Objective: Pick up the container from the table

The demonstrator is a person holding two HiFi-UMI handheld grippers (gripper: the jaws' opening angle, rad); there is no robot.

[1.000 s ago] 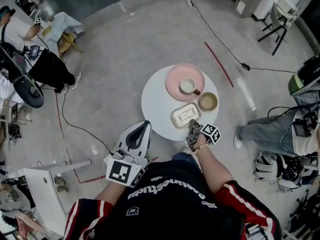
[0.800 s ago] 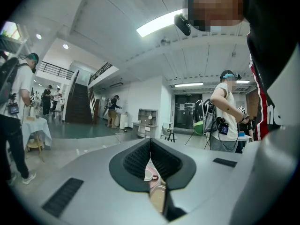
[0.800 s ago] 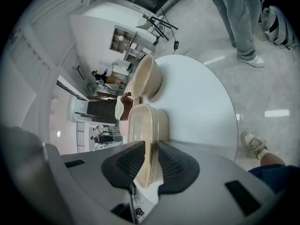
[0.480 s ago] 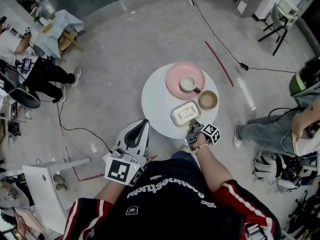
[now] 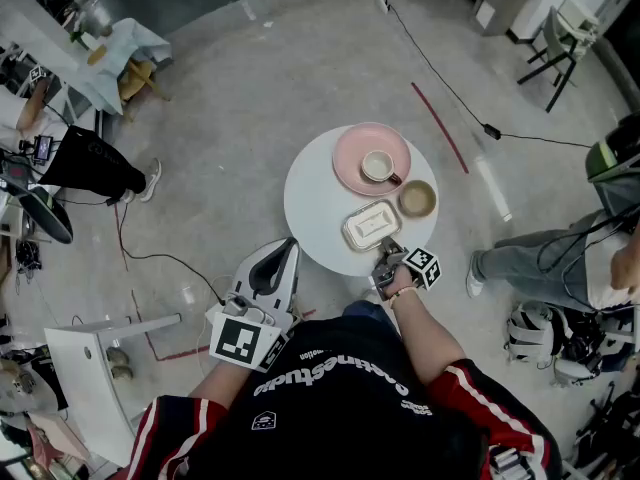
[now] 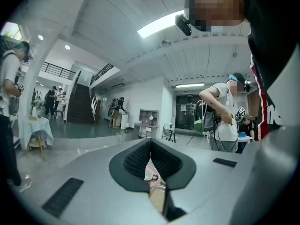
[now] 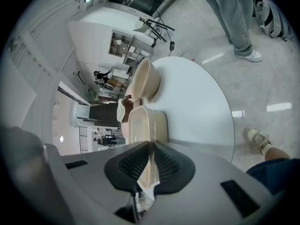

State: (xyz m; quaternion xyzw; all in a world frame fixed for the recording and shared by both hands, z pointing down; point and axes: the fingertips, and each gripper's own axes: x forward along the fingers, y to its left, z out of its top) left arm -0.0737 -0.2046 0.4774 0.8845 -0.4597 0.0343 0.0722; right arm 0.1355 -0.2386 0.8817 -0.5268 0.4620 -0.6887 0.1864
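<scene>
two tools: right tool [image 5: 386, 252] is closing on the container [image 5: 371, 226] rim at 5 o'clock of the surface [image 5: 308, 208]; left tool [image 5: 290, 246] is closed, empty, at 7 o'clock.

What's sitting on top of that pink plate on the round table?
A white cup with a handle stands on the pink plate. The plate's surface under the cup is covered, and whether the cup holds anything is too small to tell.
</scene>
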